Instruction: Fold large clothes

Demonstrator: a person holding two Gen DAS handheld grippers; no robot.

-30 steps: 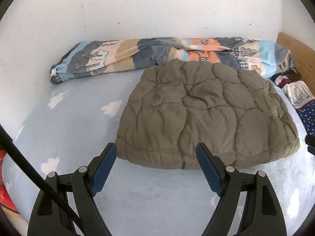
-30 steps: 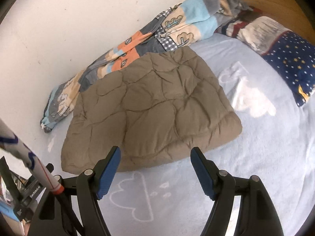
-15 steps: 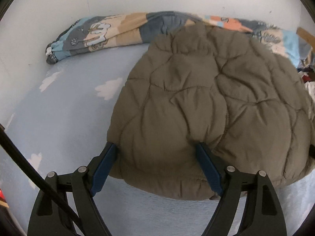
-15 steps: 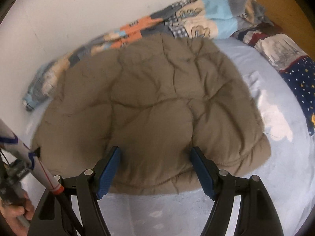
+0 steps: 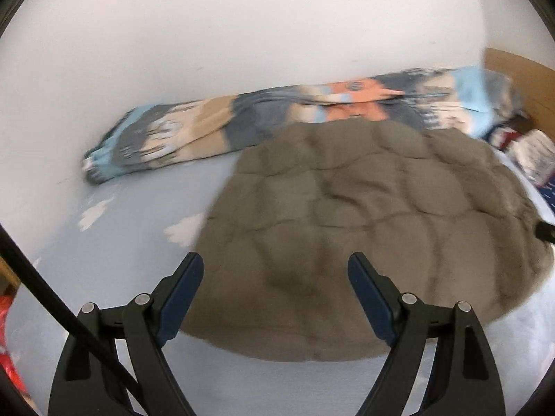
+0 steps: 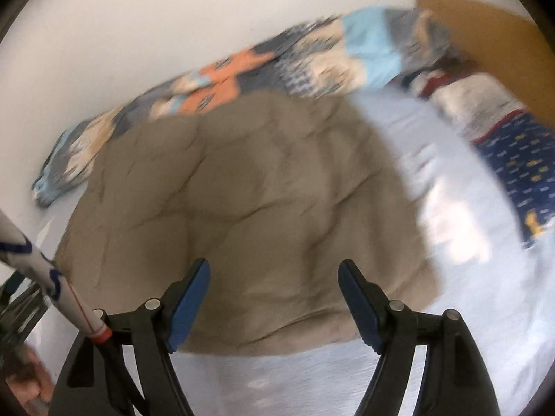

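A folded olive-brown quilted jacket [image 5: 364, 225] lies flat on the light blue cloud-print bed sheet [image 5: 121, 242]. My left gripper [image 5: 275, 263] hangs open over the jacket's near left edge, and its blue pads [image 5: 180, 294] do not press the cloth. In the right wrist view the same jacket [image 6: 242, 190] fills the middle. Over its near edge my right gripper [image 6: 274, 266] has its jaws opening, with the pads clear of the cloth. Both views are blurred by motion.
A rolled patterned blanket [image 5: 277, 121] lies along the white wall behind the jacket. A navy star-print pillow [image 6: 520, 166] and a wooden headboard [image 6: 485, 24] are at the right. A person's hand [image 6: 20, 381] and a white rod [image 6: 52, 277] show at the lower left.
Half a second ago both grippers were low over the jacket with their fingers at its edge. Both have since drawn back and up, so the jacket looks farther off.
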